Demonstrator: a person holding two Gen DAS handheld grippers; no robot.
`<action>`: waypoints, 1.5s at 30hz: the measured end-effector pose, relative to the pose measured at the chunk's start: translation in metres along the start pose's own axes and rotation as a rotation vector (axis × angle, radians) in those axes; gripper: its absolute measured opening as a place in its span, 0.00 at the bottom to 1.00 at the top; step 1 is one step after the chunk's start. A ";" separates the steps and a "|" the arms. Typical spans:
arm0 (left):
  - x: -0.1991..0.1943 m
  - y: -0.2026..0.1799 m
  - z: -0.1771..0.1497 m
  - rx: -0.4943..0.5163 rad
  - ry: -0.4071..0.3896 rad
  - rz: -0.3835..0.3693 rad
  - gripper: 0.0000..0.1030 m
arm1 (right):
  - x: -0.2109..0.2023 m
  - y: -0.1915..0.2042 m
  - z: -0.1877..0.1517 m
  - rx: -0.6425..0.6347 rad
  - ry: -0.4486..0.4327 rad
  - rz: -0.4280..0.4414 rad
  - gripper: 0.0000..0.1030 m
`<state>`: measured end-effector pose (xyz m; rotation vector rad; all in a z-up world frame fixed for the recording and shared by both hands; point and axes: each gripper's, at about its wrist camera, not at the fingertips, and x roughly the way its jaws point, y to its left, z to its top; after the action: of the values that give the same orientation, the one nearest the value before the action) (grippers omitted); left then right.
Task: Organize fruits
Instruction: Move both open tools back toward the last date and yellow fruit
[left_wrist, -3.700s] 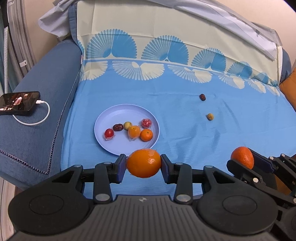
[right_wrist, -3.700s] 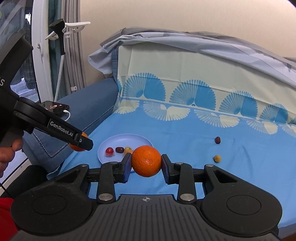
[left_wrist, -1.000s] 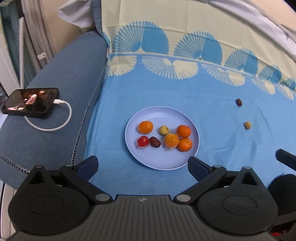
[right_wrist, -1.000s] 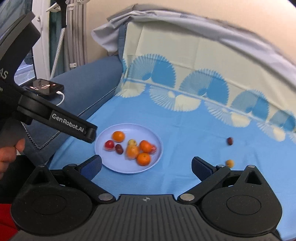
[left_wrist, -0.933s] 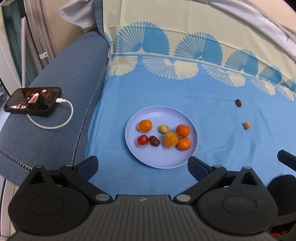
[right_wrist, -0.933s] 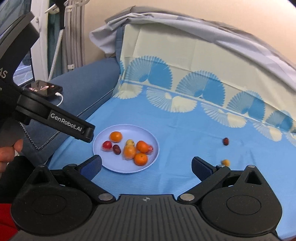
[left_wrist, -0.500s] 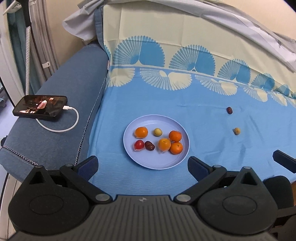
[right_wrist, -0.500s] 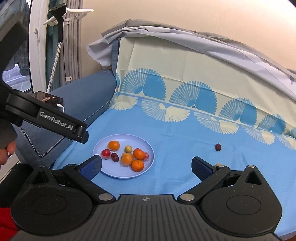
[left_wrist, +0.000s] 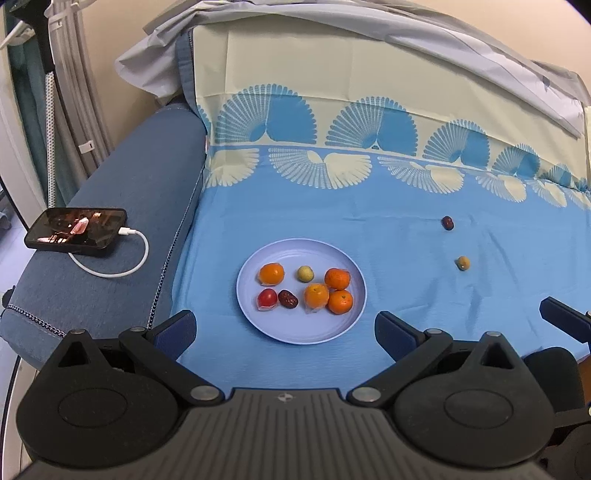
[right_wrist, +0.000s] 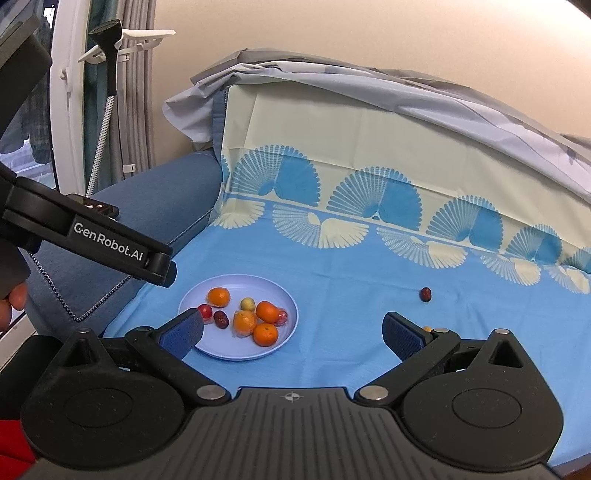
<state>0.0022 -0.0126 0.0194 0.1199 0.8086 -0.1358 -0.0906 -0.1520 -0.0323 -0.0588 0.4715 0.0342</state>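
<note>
Both tongs, the left gripper (left_wrist: 284, 328) and right gripper (right_wrist: 293, 332), are wide open and empty, so reach slowly for the dark fruit (left_wrist: 447, 223) and yellow fruit (left_wrist: 463, 263), then squeeze gently and carry them to the plate (left_wrist: 303, 334).

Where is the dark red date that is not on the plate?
In the left wrist view the date lies on the blue sheet, right of the plate, just beyond the small yellow fruit.

Fruits (left_wrist: 314, 295) on plate (left_wrist: 295, 332), two (left_wrist: 462, 263) right

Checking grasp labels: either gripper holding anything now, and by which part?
Nothing held. The left gripper and right gripper are both open and empty.
</note>
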 end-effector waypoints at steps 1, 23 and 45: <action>0.001 0.000 0.000 -0.003 0.003 0.000 1.00 | 0.001 -0.001 0.000 0.004 0.002 -0.002 0.99; 0.021 -0.018 0.034 0.007 0.020 0.005 1.00 | 0.028 -0.056 0.004 0.109 0.041 -0.104 0.99; 0.192 -0.114 0.109 0.123 0.075 0.021 1.00 | 0.294 -0.230 -0.092 0.189 0.159 -0.270 1.00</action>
<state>0.1924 -0.1564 -0.0518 0.2508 0.8733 -0.1616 0.1399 -0.3818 -0.2365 0.0612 0.6206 -0.2813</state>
